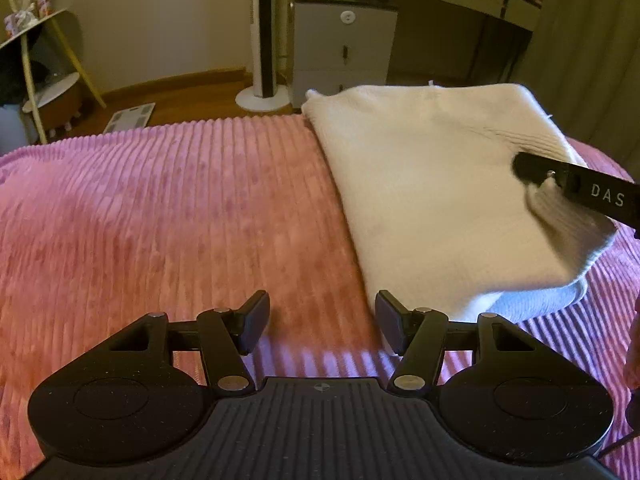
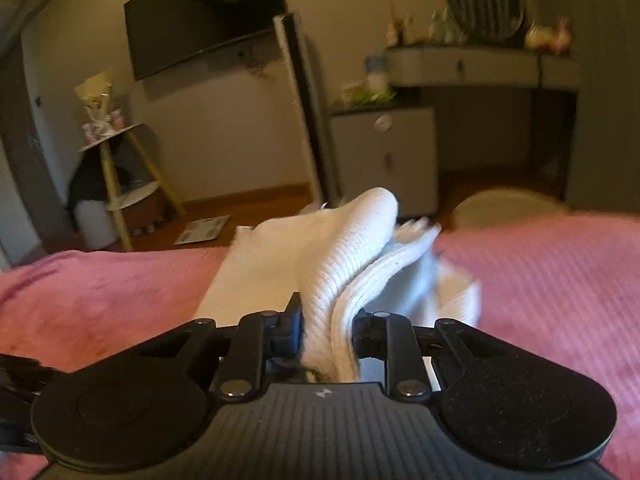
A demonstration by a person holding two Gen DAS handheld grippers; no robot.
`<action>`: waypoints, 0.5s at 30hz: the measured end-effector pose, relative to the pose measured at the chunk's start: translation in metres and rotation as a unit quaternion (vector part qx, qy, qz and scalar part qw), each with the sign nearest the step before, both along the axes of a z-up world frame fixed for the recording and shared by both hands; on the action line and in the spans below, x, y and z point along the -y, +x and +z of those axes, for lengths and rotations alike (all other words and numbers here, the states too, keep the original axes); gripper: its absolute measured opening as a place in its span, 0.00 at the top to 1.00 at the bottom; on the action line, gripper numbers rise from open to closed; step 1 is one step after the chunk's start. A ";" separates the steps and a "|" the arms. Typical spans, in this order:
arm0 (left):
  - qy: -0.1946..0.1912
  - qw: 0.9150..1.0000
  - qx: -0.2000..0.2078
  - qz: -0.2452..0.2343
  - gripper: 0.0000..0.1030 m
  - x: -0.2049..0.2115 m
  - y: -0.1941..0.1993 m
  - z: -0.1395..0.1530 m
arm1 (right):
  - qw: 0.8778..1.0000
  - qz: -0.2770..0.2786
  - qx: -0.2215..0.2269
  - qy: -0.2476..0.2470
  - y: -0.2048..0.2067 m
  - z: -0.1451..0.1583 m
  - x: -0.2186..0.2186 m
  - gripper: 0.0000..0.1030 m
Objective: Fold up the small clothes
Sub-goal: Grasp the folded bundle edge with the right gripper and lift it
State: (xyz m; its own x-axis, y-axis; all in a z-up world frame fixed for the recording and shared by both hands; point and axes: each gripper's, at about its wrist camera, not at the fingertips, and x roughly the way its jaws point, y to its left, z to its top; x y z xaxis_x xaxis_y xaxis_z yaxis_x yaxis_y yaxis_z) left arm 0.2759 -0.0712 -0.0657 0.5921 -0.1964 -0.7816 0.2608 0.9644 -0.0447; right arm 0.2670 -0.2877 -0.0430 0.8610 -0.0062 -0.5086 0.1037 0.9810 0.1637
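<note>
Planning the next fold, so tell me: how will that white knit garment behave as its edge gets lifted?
Likely floppy: the white knit garment already bunches and droops where the right gripper pinches it. Probably grippy, being ribbed, so it may drag on the plush pink blanket.

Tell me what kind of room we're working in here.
Most likely a bedroom: the white knit garment lies on a bed with a pink ribbed blanket, with a drawer cabinet and a wall-mounted TV beyond.

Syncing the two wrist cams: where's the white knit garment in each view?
Left wrist: the white knit garment lies right of centre on the pink bedspread, its right edge pinched by the right gripper.
Right wrist: centre, bunched between the right gripper's jaws, trailing away over the bedspread.
Shared landmark: the grey drawer cabinet beyond the bed.
</note>
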 end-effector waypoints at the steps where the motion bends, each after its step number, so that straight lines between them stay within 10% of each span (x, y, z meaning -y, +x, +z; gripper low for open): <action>1: -0.001 1.000 0.000 0.000 0.37 0.001 0.000 0.000 | 1.000 -0.011 0.000 -0.021 -0.002 -0.001 0.001 0.80; 7: -0.027 0.999 -0.032 0.000 0.36 0.003 0.013 -0.012 | 0.997 -0.042 -0.069 -0.003 0.003 -0.048 0.025 0.75; 11: -0.059 0.996 -0.073 0.007 0.36 -0.006 0.022 -0.021 | 0.995 -0.044 -0.041 0.083 -0.018 -0.037 0.044 0.55; 15: -0.064 0.996 -0.063 0.012 0.36 -0.009 0.019 -0.015 | 0.996 -0.053 0.008 0.069 -0.052 -0.016 0.039 0.44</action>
